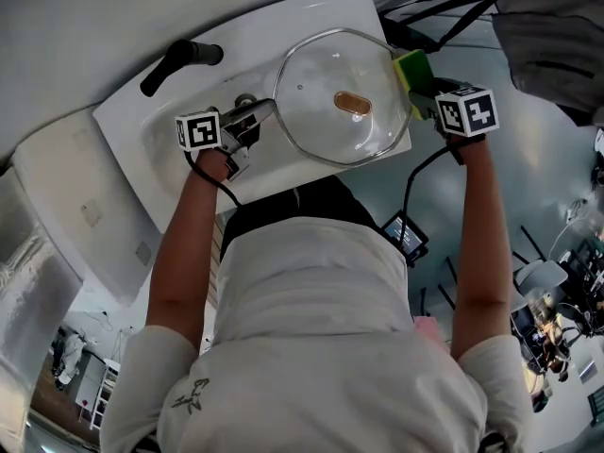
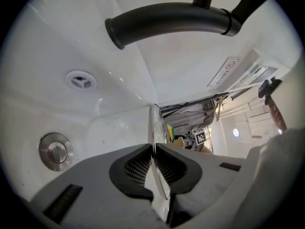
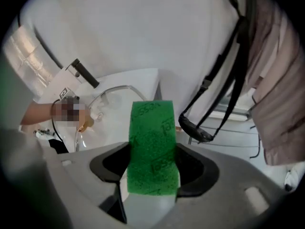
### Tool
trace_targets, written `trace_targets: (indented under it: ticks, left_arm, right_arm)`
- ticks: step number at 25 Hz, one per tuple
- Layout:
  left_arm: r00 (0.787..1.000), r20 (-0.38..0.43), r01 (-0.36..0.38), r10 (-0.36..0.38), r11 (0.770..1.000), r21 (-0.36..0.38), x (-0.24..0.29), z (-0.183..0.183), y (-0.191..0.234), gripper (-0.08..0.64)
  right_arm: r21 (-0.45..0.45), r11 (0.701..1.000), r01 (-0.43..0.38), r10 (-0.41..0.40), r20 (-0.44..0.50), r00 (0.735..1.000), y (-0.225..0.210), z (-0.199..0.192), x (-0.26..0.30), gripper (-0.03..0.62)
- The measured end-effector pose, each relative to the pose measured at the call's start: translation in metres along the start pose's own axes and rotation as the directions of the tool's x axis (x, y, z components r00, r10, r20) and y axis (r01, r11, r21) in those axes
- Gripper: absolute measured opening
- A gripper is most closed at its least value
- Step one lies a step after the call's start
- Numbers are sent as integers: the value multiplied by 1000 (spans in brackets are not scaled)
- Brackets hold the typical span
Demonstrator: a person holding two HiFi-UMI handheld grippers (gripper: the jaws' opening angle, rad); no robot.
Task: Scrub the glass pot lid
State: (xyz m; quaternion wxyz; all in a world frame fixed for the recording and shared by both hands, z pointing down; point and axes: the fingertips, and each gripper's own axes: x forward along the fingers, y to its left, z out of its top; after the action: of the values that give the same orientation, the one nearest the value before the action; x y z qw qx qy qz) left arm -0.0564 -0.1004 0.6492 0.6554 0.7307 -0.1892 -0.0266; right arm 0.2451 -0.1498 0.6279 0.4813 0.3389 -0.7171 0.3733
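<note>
The glass pot lid (image 1: 326, 74), with a brown knob (image 1: 352, 104), is held over the white sink (image 1: 151, 125). My left gripper (image 1: 264, 111) is shut on the lid's left rim. In the left gripper view the lid (image 2: 154, 123) runs edge-on between the pads of that gripper (image 2: 153, 149). My right gripper (image 1: 422, 91) is shut on a yellow and green sponge (image 1: 412, 69) at the lid's right rim; I cannot tell whether the sponge touches the lid. In the right gripper view the sponge's green face (image 3: 152, 147) fills the gap of the right gripper (image 3: 153, 161), with the lid (image 3: 102, 104) beyond it to the left.
A black faucet (image 1: 179, 62) reaches over the sink's far left side. The drain plug (image 2: 56, 150) and the overflow hole (image 2: 81, 81) lie in the basin. Black cables (image 3: 224, 80) and grey cloth (image 1: 552, 36) hang to the right of the sink.
</note>
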Motion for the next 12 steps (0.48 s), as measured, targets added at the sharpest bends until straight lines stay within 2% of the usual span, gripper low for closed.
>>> trace_targets:
  ticks: [2,4,9,12]
  left_arm:
    - [1000,1,-2,2,1000,1,0,0,1,32]
    - [1000,-1,-2,2,1000,1,0,0,1,32]
    - [1000,-4,-11,11,1000,-1,1,-2,3,32]
    - [1000,-6,-14,14,1000,7,1,-2,3,32]
  right_arm:
    - [76,997,6,-7,14,1000,-9,-12,-3,298]
    - [109,994,-3,0,31,1000,-2,-14,-5,298]
    - [73,990,-119,112,99,989,71,10,-5,298]
    - [71,987,-145,137,112,984,100,12,-1,298]
